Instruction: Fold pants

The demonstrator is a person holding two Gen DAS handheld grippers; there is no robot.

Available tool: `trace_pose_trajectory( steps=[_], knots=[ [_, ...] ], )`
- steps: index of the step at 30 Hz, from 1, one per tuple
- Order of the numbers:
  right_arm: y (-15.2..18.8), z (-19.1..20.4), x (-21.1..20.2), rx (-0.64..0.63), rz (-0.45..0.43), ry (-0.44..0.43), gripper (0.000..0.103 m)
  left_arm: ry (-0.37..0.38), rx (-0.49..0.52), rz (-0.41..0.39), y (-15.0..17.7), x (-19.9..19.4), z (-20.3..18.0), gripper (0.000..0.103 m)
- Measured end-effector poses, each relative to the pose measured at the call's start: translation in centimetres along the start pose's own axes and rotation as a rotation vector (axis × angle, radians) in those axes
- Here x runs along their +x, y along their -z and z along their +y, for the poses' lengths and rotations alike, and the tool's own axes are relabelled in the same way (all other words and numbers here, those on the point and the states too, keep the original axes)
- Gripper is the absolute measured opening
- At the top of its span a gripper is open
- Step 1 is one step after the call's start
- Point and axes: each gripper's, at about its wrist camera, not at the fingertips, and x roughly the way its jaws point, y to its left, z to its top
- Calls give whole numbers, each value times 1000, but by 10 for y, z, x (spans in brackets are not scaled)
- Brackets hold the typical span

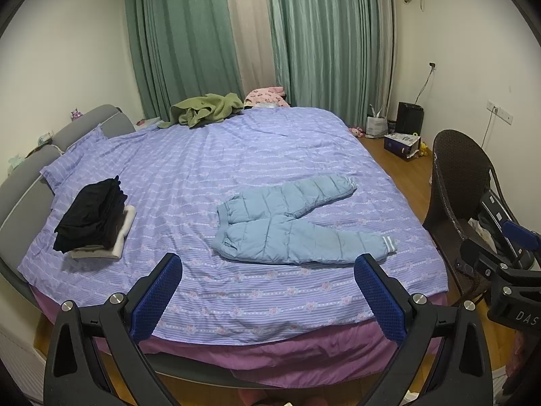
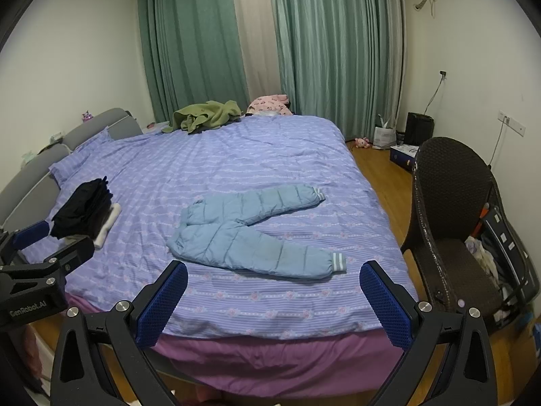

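Black folded stack [image 1: 93,218] sits far left on the bed [image 1: 236,155] — likely the done pile. Quilted blue pants [image 1: 290,223] lie flat mid-bed, legs splayed right, unfolded. Left gripper [image 1: 267,291] and right gripper [image 2: 274,296] hover at the near edge, jaws fully spread, empty — staged for a two-handed grab.

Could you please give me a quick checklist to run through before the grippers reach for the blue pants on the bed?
1. Left gripper open and empty: ok.
2. Right gripper open and empty: ok.
3. Blue pants lying flat on the bed cover, legs spread apart, nothing on them: ok.
4. Both leg cuffs in plain sight for grasping: ok.
5. Stack of folded clothes lies apart from the pants, out of the folding area: ok.
6. Waistband smooth and untwisted: cannot tell.
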Motion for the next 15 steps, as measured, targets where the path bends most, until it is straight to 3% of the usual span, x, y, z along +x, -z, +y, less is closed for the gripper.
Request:
trace_pose_trajectory(
  steps=[15],
  knots=[
    [-2,-2,-3,1,3,-5,103,4,1,0,-2,1,0,103]
  ],
)
